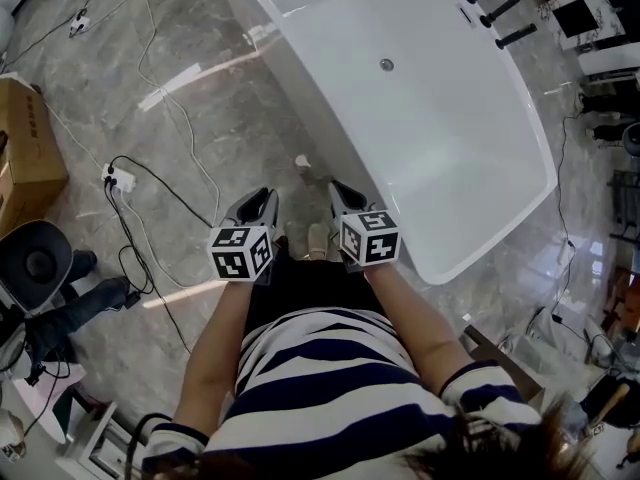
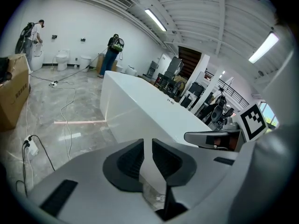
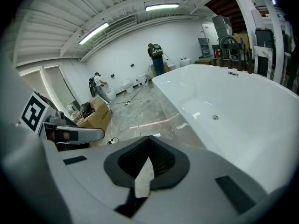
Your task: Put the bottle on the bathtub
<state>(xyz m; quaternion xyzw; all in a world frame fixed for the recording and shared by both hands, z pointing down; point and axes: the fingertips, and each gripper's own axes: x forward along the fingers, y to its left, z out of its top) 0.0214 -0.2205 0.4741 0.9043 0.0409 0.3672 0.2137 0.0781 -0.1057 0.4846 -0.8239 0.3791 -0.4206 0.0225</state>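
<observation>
The white bathtub (image 1: 450, 128) fills the upper right of the head view and also shows in the left gripper view (image 2: 140, 101) and the right gripper view (image 3: 233, 106). A small white object (image 1: 300, 161), possibly the bottle, stands on the floor against the tub's side, ahead of both grippers. My left gripper (image 1: 262, 196) (image 2: 147, 141) is shut with nothing between its jaws. To its right, my right gripper (image 1: 340, 190) (image 3: 148, 138) is also shut and empty. Both point down toward the floor beside the tub.
A black faucet (image 1: 495, 3) stands at the tub's far end. A cardboard box (image 1: 25, 153), a power strip (image 1: 115, 178) and loose cables lie on the grey marble floor at the left. Equipment crowds the right edge. People stand at the far wall (image 2: 112, 55).
</observation>
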